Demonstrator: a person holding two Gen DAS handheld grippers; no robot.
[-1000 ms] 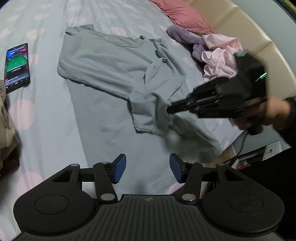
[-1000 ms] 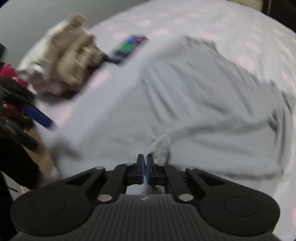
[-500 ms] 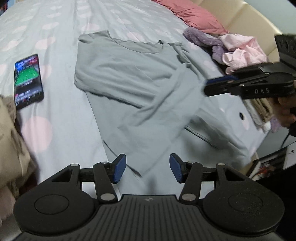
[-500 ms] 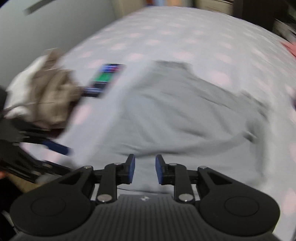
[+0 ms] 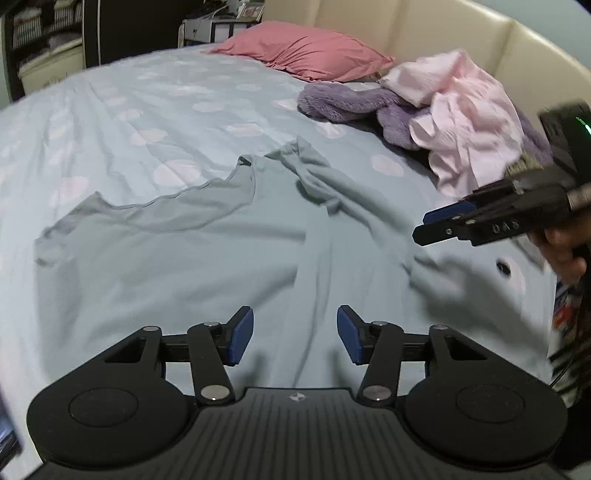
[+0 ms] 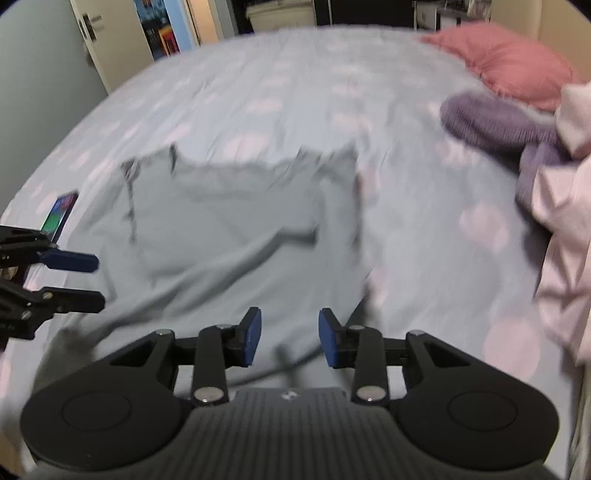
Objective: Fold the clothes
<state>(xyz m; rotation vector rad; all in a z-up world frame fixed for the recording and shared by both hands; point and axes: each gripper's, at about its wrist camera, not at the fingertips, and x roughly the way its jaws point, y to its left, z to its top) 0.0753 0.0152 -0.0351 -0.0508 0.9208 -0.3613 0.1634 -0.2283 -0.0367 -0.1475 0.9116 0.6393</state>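
A pale grey-green T-shirt point(image 5: 207, 251) lies spread on a polka-dot bed point(image 5: 155, 96), hem end towards the two tools and neckline point(image 5: 243, 162) pointing away towards the pink pillow point(image 5: 306, 50). The left hand-held gripper point(image 5: 295, 334) hovers low over the near part of the shirt, its blue pads spread and holding nothing; cloth shows in the gap between them. The right hand-held gripper point(image 6: 290, 338) is likewise spread and empty, poised above the shirt's near edge. Seen from the left wrist, it enters from the right, just off the garment's right side, where a rumpled sleeve point(image 5: 314, 173) bunches towards the collar. The shirt's long axis runs from the tools towards the headboard point(image 5: 443, 29), so each tool has its own side of the garment: the left body edge to the left hand, the creased right sleeve to the right. The right sleeve looks the likelier thing to straighten before any fold is made. A purple fleece point(image 5: 351, 101) and a crumpled pink garment point(image 5: 469, 114) wait well apart at the far right; a phone point(image 6: 59, 216) lies beside the shirt's left edge.
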